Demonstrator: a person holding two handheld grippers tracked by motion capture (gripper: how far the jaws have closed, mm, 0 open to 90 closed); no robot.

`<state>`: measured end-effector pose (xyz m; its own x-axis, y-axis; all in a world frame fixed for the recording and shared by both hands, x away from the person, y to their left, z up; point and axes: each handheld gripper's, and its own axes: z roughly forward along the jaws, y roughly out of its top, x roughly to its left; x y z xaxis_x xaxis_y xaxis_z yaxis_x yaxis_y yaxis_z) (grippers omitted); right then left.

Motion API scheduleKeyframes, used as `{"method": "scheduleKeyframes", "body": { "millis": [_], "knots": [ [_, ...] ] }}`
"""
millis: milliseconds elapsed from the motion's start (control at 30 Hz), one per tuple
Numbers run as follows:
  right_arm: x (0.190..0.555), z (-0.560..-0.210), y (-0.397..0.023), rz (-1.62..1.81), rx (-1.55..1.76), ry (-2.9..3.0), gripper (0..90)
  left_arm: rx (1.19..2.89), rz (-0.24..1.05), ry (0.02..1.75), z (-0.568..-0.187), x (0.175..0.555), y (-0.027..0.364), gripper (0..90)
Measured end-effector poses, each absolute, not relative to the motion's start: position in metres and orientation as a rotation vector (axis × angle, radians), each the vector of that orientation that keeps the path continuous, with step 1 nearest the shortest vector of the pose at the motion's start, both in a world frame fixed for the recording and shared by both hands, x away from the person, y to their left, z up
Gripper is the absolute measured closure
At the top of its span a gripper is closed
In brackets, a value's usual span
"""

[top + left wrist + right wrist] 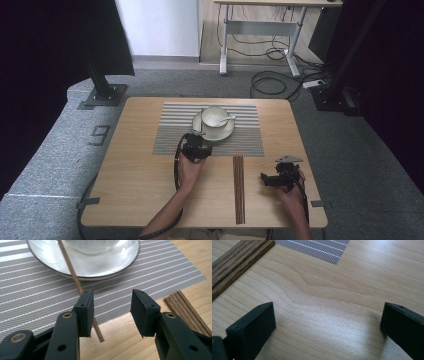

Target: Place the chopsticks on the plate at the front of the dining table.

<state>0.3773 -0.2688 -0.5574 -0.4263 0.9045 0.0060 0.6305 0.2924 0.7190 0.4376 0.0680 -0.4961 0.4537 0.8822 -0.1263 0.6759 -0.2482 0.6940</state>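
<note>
Resting one stick (75, 277) on saucer (50, 262), left gripper (112, 312) jaws stood open, empty; right gripper (324, 327) open; remaining sticks (239, 187) waited on bench (135, 190).

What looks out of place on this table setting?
One thin wooden stick leans across the saucer rim, its lower end on the table by the left gripper, whose open jaws do not grip it. The other dark sticks lie flat together.

The cup (91, 246) is cut off by the top edge in the left gripper view; the stick (75, 275) passes behind 1 of the jaws.
</note>
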Motion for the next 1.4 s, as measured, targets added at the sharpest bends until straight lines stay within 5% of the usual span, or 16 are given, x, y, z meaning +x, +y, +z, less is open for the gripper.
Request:
{"method": "scheduleKeyframes", "body": {
  "millis": [1400],
  "knots": [
    [0.377, -0.557, -0.269, 0.923, 1.374, 2.164, 0.0, 2.106, 0.255, 1.153, -0.507, 0.405, 0.032, 50.5]
  ]
}}
